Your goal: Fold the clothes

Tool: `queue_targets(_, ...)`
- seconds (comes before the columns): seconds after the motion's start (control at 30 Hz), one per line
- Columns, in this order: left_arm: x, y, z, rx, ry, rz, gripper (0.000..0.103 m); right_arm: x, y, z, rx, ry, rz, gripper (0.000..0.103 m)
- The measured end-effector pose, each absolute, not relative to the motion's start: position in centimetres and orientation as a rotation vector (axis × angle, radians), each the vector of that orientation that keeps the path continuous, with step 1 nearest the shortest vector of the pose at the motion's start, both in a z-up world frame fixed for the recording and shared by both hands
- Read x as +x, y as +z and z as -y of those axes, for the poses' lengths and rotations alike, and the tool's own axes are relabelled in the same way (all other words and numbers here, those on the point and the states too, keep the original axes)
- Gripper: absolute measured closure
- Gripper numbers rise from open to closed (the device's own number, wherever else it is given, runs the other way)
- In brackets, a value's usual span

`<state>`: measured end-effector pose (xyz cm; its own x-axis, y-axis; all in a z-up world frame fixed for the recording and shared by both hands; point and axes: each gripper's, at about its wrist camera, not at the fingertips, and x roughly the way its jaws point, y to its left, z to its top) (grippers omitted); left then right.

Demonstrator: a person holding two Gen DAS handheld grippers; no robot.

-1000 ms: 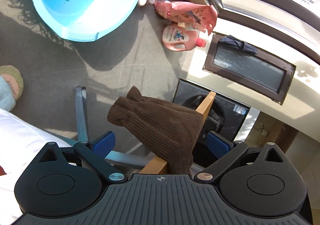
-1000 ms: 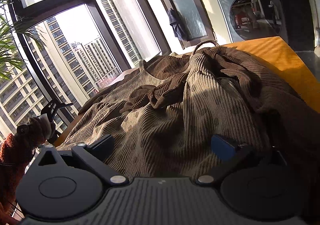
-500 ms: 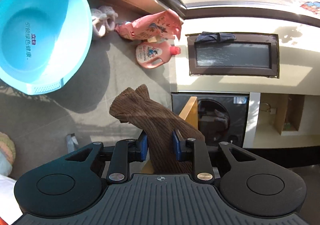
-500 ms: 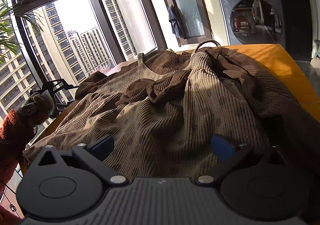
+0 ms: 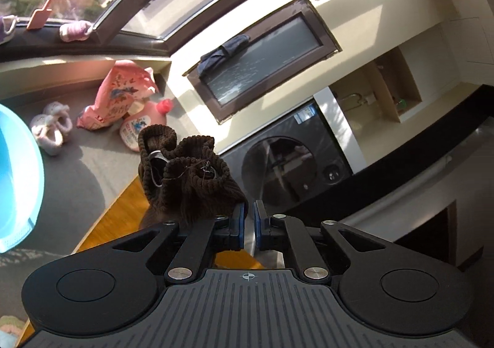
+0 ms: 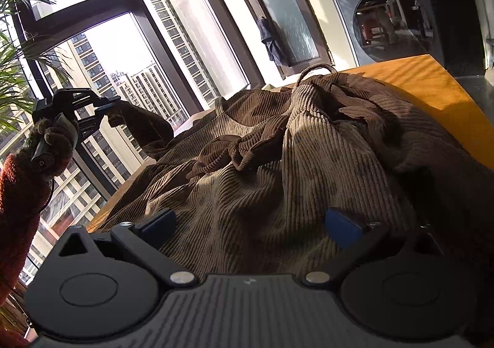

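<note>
I'm holding my left gripper (image 5: 249,224) with its jaws nearly closed, pinching a bunched end of the brown corduroy garment (image 6: 278,168), likely a sleeve cuff (image 5: 185,175), and holding it up off the worktop (image 6: 432,91); in the right view that gripper (image 6: 92,110) is showing raised at the far left with the fabric trailing from it. My right gripper (image 6: 250,221) is hovering low over the heap with jaws wide apart, gripping nothing. The garment is lying crumpled and bunched across the wooden worktop, collar and hanging loop (image 6: 315,70) near the far side, no flat panel or clean fold showing, so I'm judging the folding as far from done: spreading, smoothing and all folds are looking left to do. Writing: the pink detergent bottle (image 5: 139,128) and pink bag (image 5: 120,94) on the floor are carrying cartoon labels too small to read; the washing machine (image 6: 386,8) sticker is unreadable too.
</note>
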<state>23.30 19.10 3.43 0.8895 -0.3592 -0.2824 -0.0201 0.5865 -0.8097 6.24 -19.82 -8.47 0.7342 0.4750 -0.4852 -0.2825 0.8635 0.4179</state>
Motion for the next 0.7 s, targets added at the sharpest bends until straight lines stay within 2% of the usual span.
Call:
queue_targets(0.13, 25.5, 4.7, -11.3, -0.862, -0.405, -0.526, 0.096, 6.2, -8.5, 19.9, 0.341, 0.428, -0.616, 0.000)
queue_targets(0.27, 24.6, 2.7, -3.8, -0.749, -0.606, -0.674, 0.094, 6.3, -8.5, 20.1, 0.351, 0.431, -0.618, 0.000)
queue_targets(0.37, 22.3, 0.4, -0.6, -0.656, -0.670, -0.758, 0.088, 6.5, -8.5, 20.2, 0.359, 0.433, -0.625, 0.000)
queue_targets(0.43, 20.3, -1.0, -0.3, -0.583, -0.644, -0.754, 0.069, 6.7, -8.4, 20.0, 0.341, 0.433, -0.639, 0.000)
queue_targets(0.53, 18.2, -1.7, -0.9, -0.480, -0.575, -0.706, 0.049, 7.0, -8.1, 19.2, 0.257, 0.444, -0.673, 0.000)
queue_targets(0.57, 17.9, -1.7, -1.4, -0.457, -0.548, -0.686, 0.046, 7.1, -8.0, 18.8, 0.220, 0.445, -0.682, 0.000)
queue_targets(0.63, 17.6, -1.5, -2.7, -0.441, -0.490, -0.653, 0.031, 7.2, -7.8, 17.7, 0.122, 0.446, -0.705, 0.000)
queue_targets(0.7, 17.5, -1.2, -4.0, -0.434, -0.426, -0.621, 0.025, 7.4, -7.7, 16.7, 0.028, 0.452, -0.731, 0.000)
